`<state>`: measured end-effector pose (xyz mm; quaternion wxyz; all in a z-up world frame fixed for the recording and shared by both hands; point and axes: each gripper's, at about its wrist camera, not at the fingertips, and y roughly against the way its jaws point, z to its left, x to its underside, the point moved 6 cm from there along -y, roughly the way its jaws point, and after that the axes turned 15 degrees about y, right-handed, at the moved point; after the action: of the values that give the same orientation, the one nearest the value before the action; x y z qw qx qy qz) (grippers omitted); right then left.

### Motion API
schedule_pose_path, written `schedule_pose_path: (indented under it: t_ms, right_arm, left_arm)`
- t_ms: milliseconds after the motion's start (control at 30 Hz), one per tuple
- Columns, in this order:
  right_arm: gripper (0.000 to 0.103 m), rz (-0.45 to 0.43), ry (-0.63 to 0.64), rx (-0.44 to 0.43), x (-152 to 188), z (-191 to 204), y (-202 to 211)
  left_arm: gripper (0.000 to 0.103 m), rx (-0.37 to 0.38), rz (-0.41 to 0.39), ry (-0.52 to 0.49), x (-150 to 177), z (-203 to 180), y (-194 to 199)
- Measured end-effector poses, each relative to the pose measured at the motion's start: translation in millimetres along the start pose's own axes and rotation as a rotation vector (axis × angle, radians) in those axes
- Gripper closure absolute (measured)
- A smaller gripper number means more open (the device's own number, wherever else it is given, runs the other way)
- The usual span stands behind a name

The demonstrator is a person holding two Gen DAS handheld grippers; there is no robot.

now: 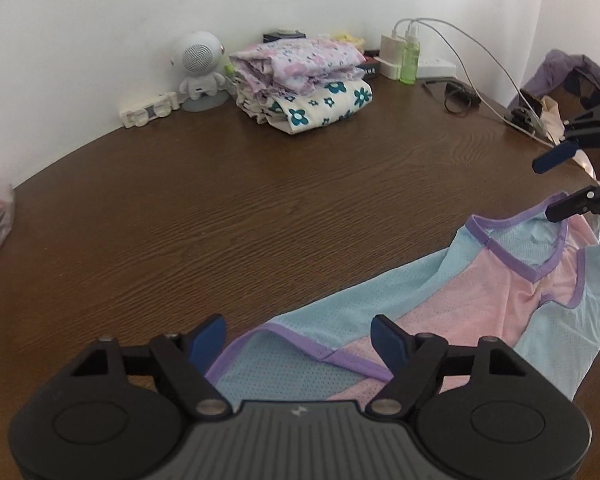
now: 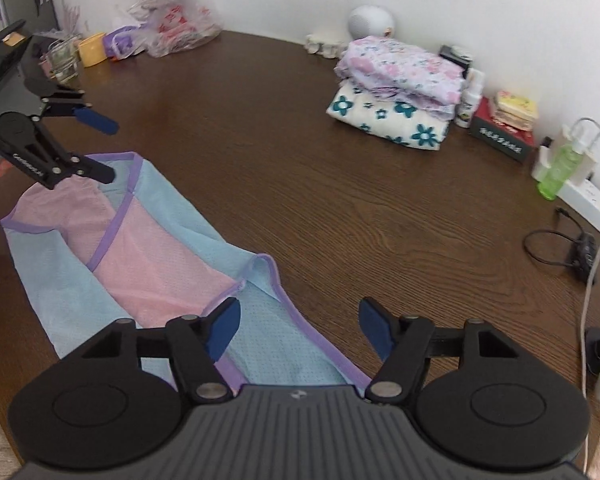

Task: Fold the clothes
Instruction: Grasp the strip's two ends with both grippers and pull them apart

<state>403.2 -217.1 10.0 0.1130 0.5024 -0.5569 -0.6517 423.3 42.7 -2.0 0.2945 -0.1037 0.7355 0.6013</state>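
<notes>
Surface: dark wood surface (image 1: pixel 260 216), mesh jersey (image 1: pixel 480 300) lying loose
Tools: left tool (image 1: pixel 300 338), right tool (image 2: pixel 300 326) both spread, pinching nothing
Risk: thin mesh slips, fold skews

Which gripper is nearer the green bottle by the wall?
Right. The right gripper hangs over one end of the garment, with the green bottle off to its right. The left gripper is at the garment's other end, farther away.

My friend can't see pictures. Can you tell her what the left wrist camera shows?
A pink and blue mesh top lies flat on a brown table, with the left gripper open over its lower edge. The right gripper is open by the collar, and a stack of folded floral clothes sits by the wall.
</notes>
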Motion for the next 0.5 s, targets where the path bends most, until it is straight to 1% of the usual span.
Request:
schedule_pose_path:
  t_ms: [33, 100, 133, 200, 267, 300, 333, 367, 400, 433, 500]
  right_arm:
    - [0.042, 0.017, 0.007, -0.02, -3.8, -1.1, -7.5]
    - [0.049, 0.051, 0.021, -0.058, -11.4, -3.2, -22.3]
    - [0.05, 0.068, 0.028, -0.078, -15.2, -4.3, -29.7]
    - [0.05, 0.068, 0.004, -0.136, -21.3, -8.9, -38.2]
    - [0.05, 0.062, -0.024, -0.192, -28.8, -12.5, -45.5]
    - [0.05, 0.059, -0.035, -0.217, -32.8, -13.5, -49.1]
    - [0.05, 0.056, -0.047, -0.242, -36.9, -14.6, -52.7]
    - [0.05, 0.07, -0.037, -0.245, -39.4, -13.8, -58.3]
    - [0.053, 0.083, -0.027, -0.249, -42.0, -13.0, -64.0]
    - [0.056, 0.101, -0.02, -0.26, -43.4, -11.7, -70.0]
    - [0.065, 0.126, -0.021, -0.279, -44.7, -11.2, -78.7]
  left_arm:
    - [0.033, 0.005, 0.019, -0.009, -1.6, -0.2, -5.8]
    - [0.037, 0.023, 0.06, -0.025, -4.4, 0.8, -16.4]
    - [0.038, 0.032, 0.073, -0.036, -4.8, 1.3, -19.7]
    - [0.039, 0.039, 0.099, -0.062, -5.3, 2.8, -25.2]
    - [0.042, 0.043, 0.121, -0.084, -5.5, 5.1, -29.0]
    - [0.044, 0.045, 0.132, -0.089, -5.7, 6.8, -30.6]
    - [0.049, 0.048, 0.143, -0.086, -6.4, 9.1, -32.2]
    - [0.052, 0.052, 0.154, -0.083, -7.0, 11.4, -33.7]
    - [0.057, 0.06, 0.163, -0.077, -7.8, 13.8, -34.7]
    - [0.059, 0.076, 0.168, -0.065, -8.7, 16.2, -34.9]
    - [0.06, 0.105, 0.176, -0.044, -10.7, 20.8, -35.3]
